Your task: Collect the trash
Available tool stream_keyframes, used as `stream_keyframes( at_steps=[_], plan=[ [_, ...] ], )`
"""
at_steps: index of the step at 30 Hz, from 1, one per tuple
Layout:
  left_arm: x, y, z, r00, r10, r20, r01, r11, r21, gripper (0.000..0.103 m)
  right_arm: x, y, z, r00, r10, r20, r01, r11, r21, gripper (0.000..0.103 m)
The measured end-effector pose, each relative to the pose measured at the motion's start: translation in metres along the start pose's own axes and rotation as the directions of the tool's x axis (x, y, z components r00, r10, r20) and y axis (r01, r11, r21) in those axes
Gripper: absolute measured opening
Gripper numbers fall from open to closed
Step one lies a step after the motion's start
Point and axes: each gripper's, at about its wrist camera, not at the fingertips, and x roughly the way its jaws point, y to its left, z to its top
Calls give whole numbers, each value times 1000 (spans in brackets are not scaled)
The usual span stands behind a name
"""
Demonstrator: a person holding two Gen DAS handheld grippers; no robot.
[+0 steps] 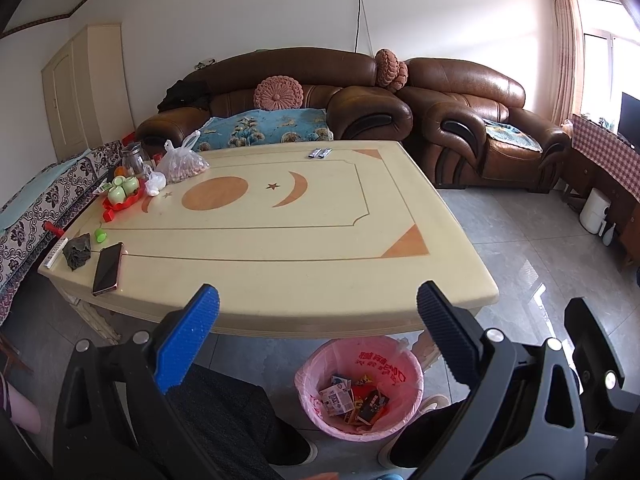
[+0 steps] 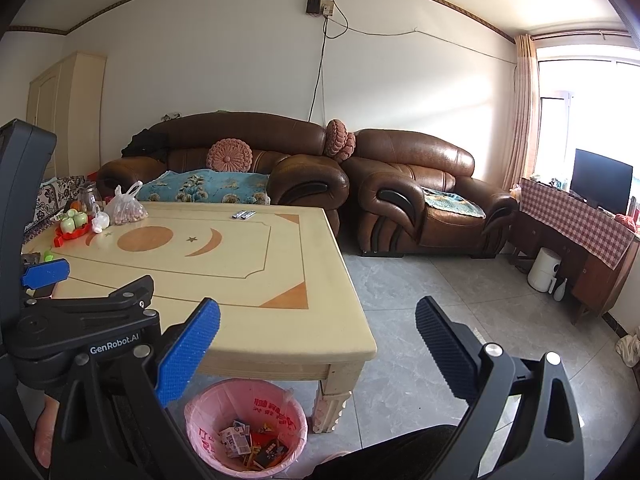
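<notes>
Trash [image 1: 352, 398] — small printed cartons and wrappers — lay heaped in the pink-lined bin [image 1: 412, 380] at the bottom centre of both views, on the floor under the near edge of the cream table [image 1: 280, 280]. Two wrappers [image 1: 320, 153] sat side by side near the table's far edge, long axes pointing away. The left gripper [image 1: 318, 320] and right gripper [image 2: 318, 332] hung above the bin — jaws spread wide, holding nothing.
</notes>
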Motion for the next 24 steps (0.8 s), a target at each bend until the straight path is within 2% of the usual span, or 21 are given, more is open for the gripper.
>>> stream_keyframes(
  at_steps=[24],
  plan=[
    [-2,4,2,1000,3,1,-3,1000,-1,97,2,2,1,1000,5,-3,-5,1000,-8,96]
  ],
)
